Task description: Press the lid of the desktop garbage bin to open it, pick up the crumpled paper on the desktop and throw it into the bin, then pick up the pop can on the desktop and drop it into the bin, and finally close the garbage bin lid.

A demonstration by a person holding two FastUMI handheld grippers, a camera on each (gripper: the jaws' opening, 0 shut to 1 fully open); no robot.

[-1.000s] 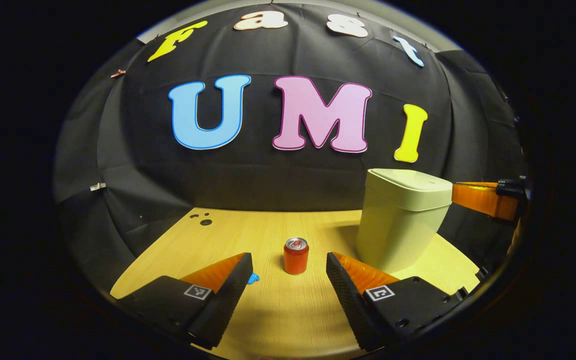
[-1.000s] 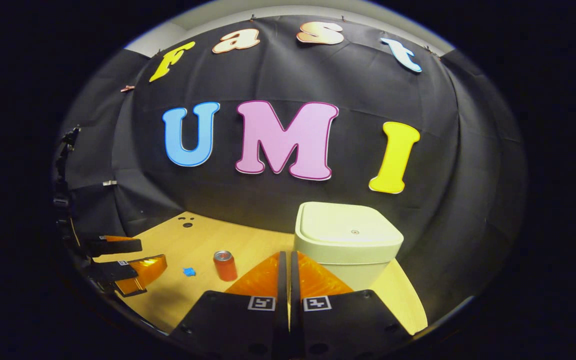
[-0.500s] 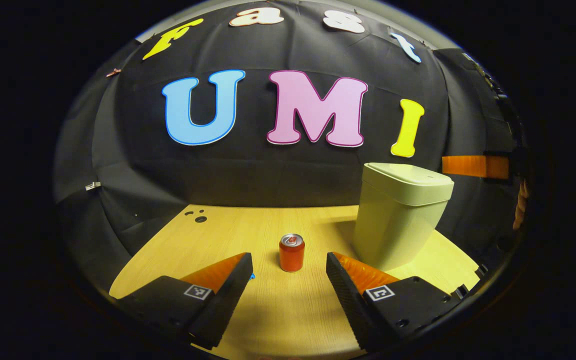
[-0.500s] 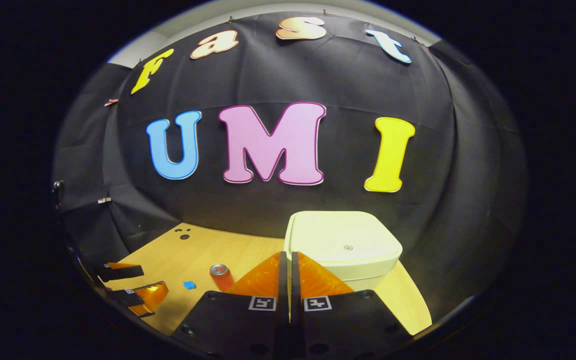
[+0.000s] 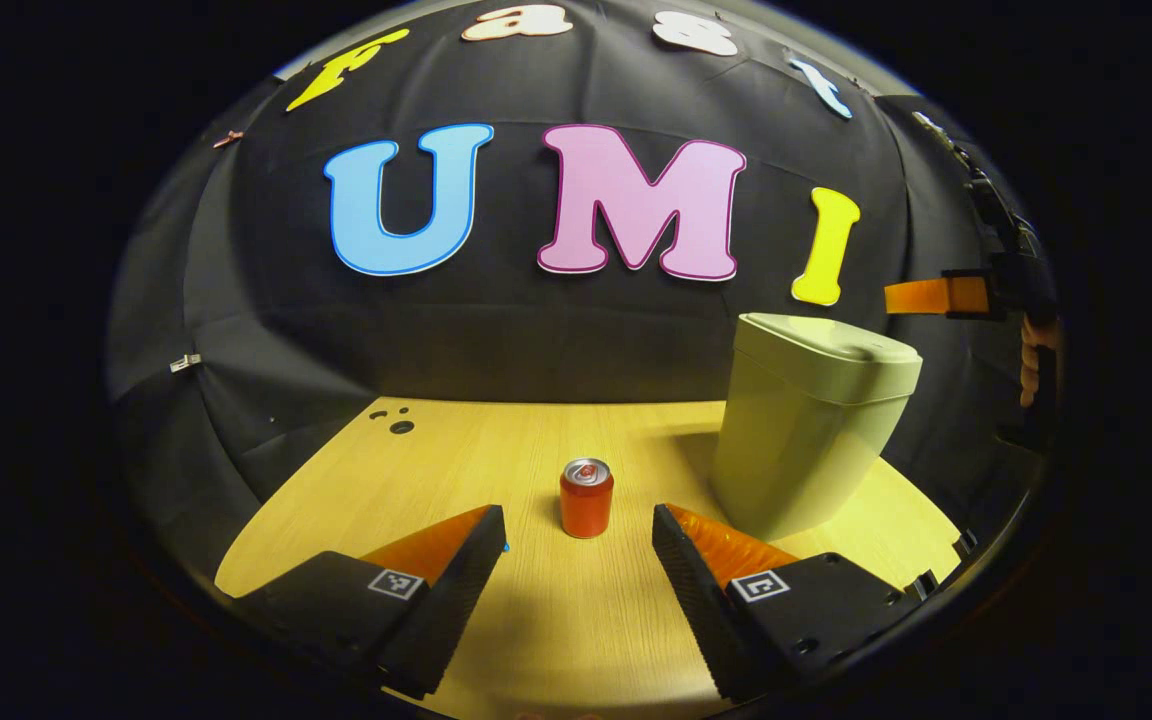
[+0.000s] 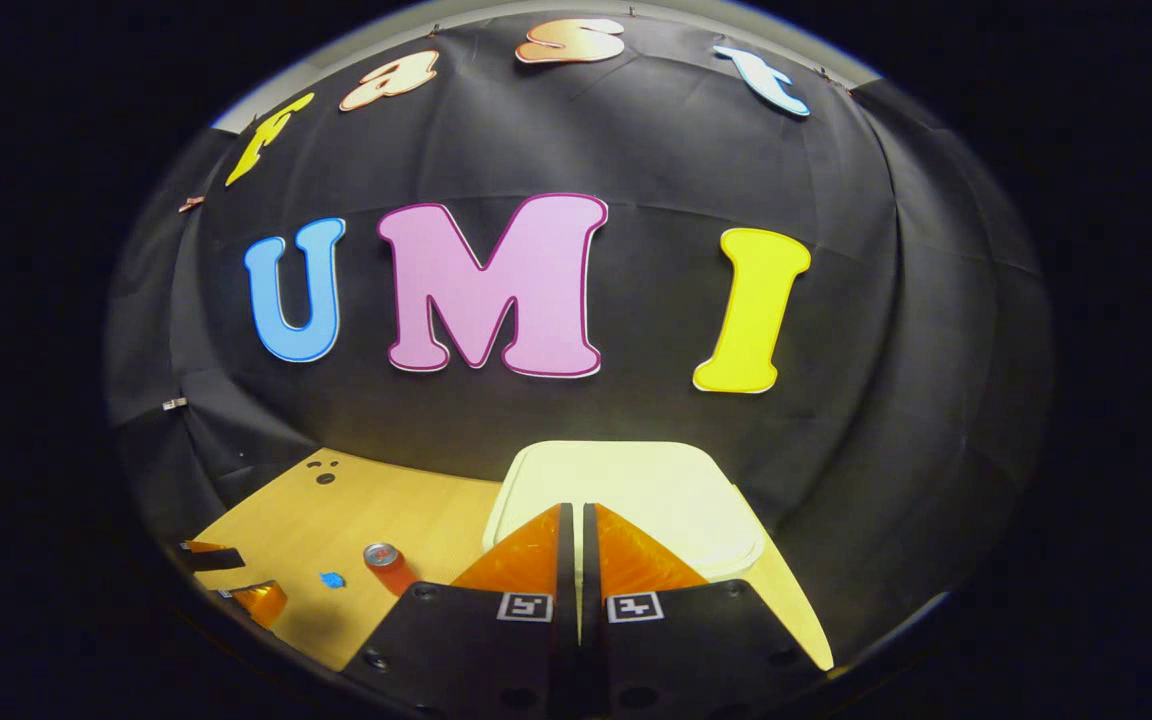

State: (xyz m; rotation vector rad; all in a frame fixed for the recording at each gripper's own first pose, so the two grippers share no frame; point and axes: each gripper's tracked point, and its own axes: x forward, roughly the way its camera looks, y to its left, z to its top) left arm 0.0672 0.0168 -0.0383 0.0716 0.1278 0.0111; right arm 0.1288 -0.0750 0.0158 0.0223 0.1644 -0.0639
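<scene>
The red pop can (image 5: 586,497) stands upright on the wooden table (image 5: 436,450), a short way ahead of my left gripper (image 5: 578,520), which is open with nothing between its fingers. A small blue crumpled paper (image 6: 332,579) lies left of the can (image 6: 386,562); in the left gripper view my own left finger hides nearly all of it. The pale green bin (image 5: 806,430) stands at the right with its lid (image 6: 636,480) closed. My right gripper (image 6: 577,510) is shut and empty, hovering over the near part of the lid. It appears above the bin's right side (image 5: 936,296).
Small dark holes (image 5: 401,427) mark the table's far left corner. The black cloth wall closes in the back and sides. The left gripper (image 6: 236,585) shows low at the left of the right gripper view.
My right gripper has risen and moved forward over the bin lid, staying shut. The left gripper has barely shifted; the paper has slipped behind its left finger.
</scene>
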